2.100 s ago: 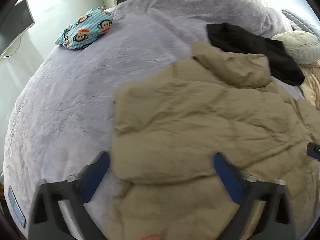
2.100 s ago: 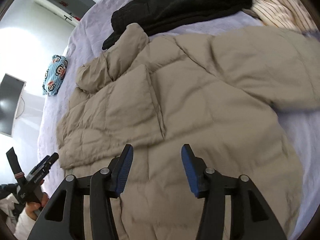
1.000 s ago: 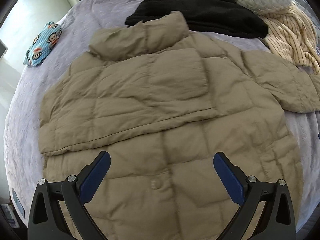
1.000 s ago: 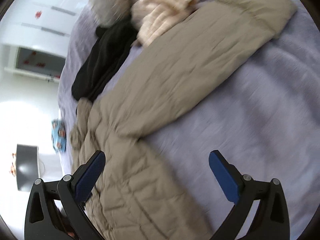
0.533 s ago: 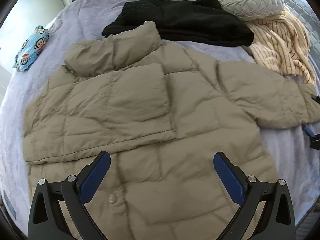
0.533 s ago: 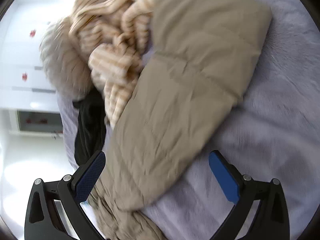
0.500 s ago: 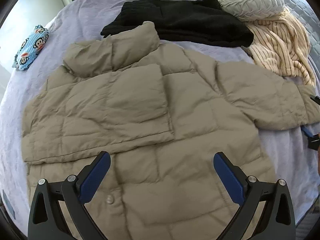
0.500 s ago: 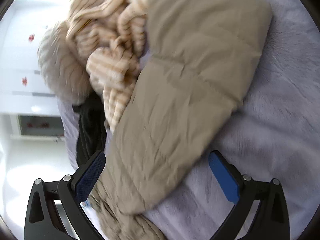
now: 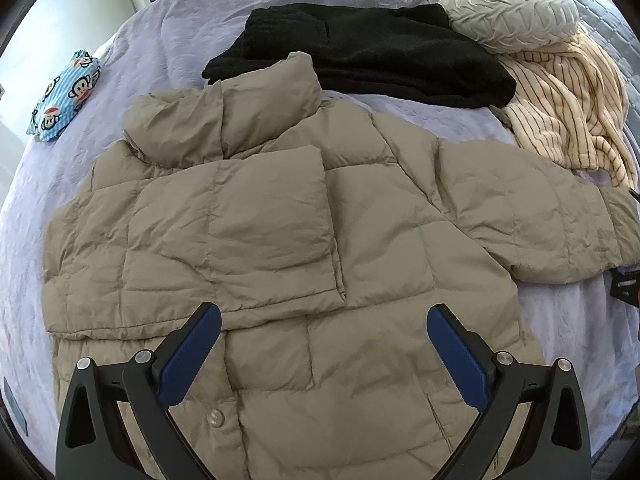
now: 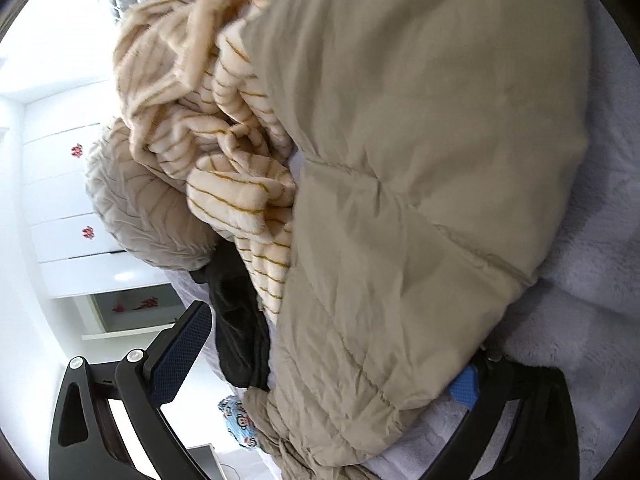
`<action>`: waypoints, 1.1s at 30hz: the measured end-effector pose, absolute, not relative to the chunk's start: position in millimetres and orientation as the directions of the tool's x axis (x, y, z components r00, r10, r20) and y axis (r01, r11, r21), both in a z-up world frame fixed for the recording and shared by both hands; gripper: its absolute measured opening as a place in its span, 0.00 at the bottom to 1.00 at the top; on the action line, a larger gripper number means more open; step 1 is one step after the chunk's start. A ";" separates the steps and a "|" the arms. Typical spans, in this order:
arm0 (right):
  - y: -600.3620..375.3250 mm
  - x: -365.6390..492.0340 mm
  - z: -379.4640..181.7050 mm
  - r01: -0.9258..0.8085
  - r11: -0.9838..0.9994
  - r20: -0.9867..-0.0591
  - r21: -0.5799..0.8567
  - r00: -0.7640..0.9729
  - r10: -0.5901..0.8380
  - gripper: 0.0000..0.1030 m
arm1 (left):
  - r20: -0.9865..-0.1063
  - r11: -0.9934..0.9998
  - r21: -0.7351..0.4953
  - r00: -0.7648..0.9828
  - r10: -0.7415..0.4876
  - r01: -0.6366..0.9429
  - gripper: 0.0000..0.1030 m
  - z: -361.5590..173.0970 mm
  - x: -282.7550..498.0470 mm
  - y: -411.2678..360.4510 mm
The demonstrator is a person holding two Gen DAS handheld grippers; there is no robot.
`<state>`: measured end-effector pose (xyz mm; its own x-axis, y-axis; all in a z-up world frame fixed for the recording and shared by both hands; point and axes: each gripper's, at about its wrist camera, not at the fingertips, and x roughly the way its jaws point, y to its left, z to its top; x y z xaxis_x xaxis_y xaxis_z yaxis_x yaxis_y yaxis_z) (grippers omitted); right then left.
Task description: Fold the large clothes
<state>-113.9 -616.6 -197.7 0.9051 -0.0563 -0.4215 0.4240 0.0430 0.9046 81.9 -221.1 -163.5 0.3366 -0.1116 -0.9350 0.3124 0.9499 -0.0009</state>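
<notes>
A tan puffer jacket [image 9: 280, 240] lies spread on the lavender bed [image 9: 180, 32], collar at the far side. Its left sleeve is folded across the chest; its right sleeve [image 9: 540, 220] stretches out to the right. My left gripper [image 9: 324, 352] is open and empty, hovering over the jacket's lower front. My right gripper [image 10: 320, 364] is open, with the right sleeve [image 10: 400, 200] lying between its jaws, the sleeve partly covering the right finger. A bit of the right gripper shows at the right edge of the left wrist view [image 9: 626, 284].
A black garment [image 9: 360, 52], a cream striped garment [image 9: 568, 104] and a beige textured cushion [image 9: 516, 12] lie beyond the jacket. A blue monkey-print cloth [image 9: 64, 96] sits at the far left. A white cabinet [image 10: 60, 200] stands behind the bed.
My right gripper has moved in close over the right sleeve, which now fills its view between the jaws. My left gripper has barely shifted.
</notes>
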 end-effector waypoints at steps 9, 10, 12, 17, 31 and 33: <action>-615.6 -108.6 -192.1 0.547 0.048 -0.546 0.836 0.837 -0.027 0.12 | -0.925 0.961 0.044 0.375 -0.064 0.274 1.00 -155.3 93.4 -204.3; -611.8 -103.2 -184.0 0.550 0.091 -0.550 0.830 0.835 -0.031 0.09 | -0.924 0.962 0.045 0.377 -0.062 0.269 1.00 -154.8 94.1 -201.0; -603.5 -91.6 -165.9 0.553 0.184 -0.556 0.813 0.830 -0.036 0.09 | -0.925 0.963 0.037 0.373 -0.068 0.267 1.00 -154.8 96.2 -192.3; -560.6 -46.7 -109.0 0.506 0.451 -0.564 0.735 0.826 -0.005 0.08 | -0.920 0.969 0.038 0.387 -0.061 0.245 1.00 -156.1 97.1 -166.5; -279.0 107.1 -86.2 0.040 0.899 -0.638 0.435 0.719 0.277 0.08 | -0.906 0.997 0.042 0.423 0.008 0.072 1.00 -164.9 104.2 -48.4; -245.1 123.3 -112.2 0.020 0.901 -0.684 0.434 0.658 0.314 0.08 | -0.907 0.999 0.032 0.422 0.012 0.039 1.00 -167.1 105.5 -30.0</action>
